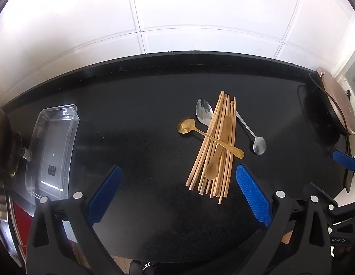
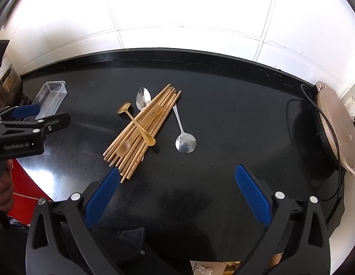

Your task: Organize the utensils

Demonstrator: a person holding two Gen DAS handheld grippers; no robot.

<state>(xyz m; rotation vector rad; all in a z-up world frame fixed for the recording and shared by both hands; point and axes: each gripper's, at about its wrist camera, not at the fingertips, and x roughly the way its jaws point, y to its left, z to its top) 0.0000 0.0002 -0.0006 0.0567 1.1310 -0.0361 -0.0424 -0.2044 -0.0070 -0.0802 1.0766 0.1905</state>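
Heaped chopsticks [image 1: 214,146] (spoons [image 1: 203,112] tangled in)

Wooden chopsticks [image 1: 214,146], shiny metal spoons [image 1: 203,112], clear plastic tray [image 1: 51,146], glossy black counter [image 1: 136,119].

Chopsticks [image 1: 214,146] bundled on counter; gold spoon [image 1: 209,137] across; 2 silver spoons [image 1: 203,112] alongside.

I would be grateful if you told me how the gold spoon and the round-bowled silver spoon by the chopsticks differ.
The gold spoon lies on top of the chopsticks, crossing them; the round-bowled silver spoon rests on the black counter beside them, its handle end running under the bundle. The gold spoon's bowl points toward the clear container; the silver spoon's bowl lies on the side away from it. Gold is warm yellow, silver mirror-bright. Both are slim-handled metal spoons, untouched.
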